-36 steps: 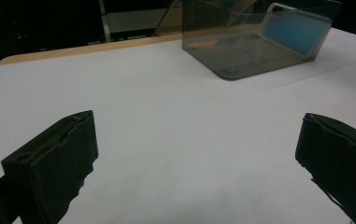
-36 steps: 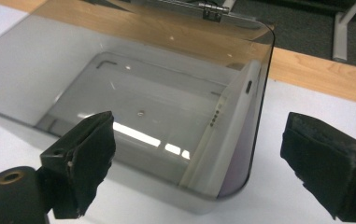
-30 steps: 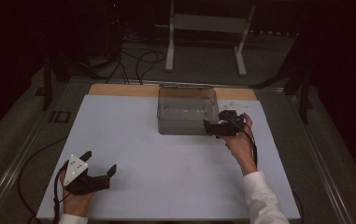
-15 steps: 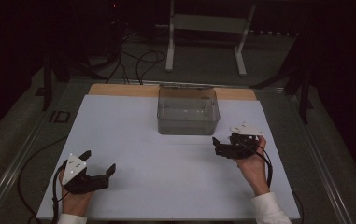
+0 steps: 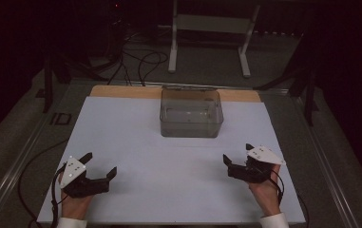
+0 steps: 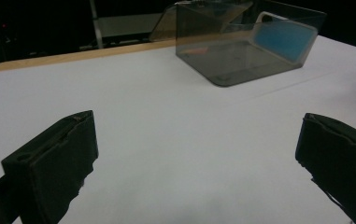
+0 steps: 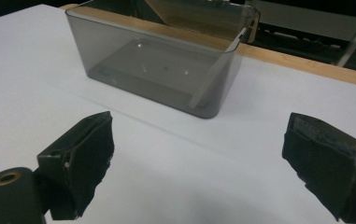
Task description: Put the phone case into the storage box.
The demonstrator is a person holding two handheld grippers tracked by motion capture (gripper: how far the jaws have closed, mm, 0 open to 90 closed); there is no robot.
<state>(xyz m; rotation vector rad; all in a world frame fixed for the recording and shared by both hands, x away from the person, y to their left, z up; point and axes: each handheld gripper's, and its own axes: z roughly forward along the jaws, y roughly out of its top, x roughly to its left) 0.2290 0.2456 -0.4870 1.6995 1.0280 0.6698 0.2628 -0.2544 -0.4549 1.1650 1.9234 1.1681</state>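
We've got the smoky clear plastic bin (image 5: 191, 114) sitting upper centre of the high view, on the white table (image 5: 136, 133) near its far wooden edge (image 5: 121, 91). Nothing sits between it and us. Our right gripper (image 5: 237, 160) is lower right, jaws wide apart, holding nothing. Our left gripper (image 5: 99, 164) is lower left, same deal: spread wide, empty. Cables (image 5: 140, 64) and a metal stand (image 5: 210, 33) lie on the floor behind.

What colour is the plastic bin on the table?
Smoky grey and see-through; the bin shows best in the right gripper view.
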